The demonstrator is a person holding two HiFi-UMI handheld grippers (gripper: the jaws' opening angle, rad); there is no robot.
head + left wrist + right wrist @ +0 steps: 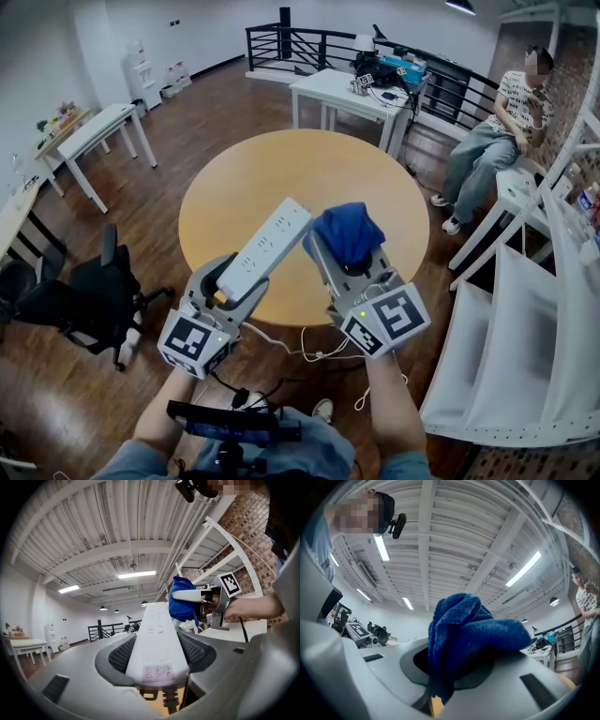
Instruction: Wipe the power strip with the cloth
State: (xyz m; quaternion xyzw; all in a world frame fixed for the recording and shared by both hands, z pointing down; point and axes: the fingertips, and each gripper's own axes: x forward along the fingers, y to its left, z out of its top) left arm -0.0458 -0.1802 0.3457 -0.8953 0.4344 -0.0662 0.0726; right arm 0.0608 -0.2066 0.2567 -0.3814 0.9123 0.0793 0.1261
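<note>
Fingers of the left gripper (236, 277) clamp the rigid, probably light power strip (273, 237) at its cord end, while the right gripper (352, 264) pinches the soft blue cloth (347, 231).

Open table (281, 164) below; cloth (347, 232) close beside the power strip (265, 249).

A round bench (281, 169) with a smooth, pale wooden top stands in the middle of the room on a dark plank floor (216, 103). To its left, a black office chair (94, 291) stands on the floor. Farther left is a long white bench (94, 131). Beyond the round bench, a second white bench (328, 89) carries a cluster of dark equipment (380, 70) at its right end. On the right, a white shelf unit (525, 309) stands on the floor.
</note>
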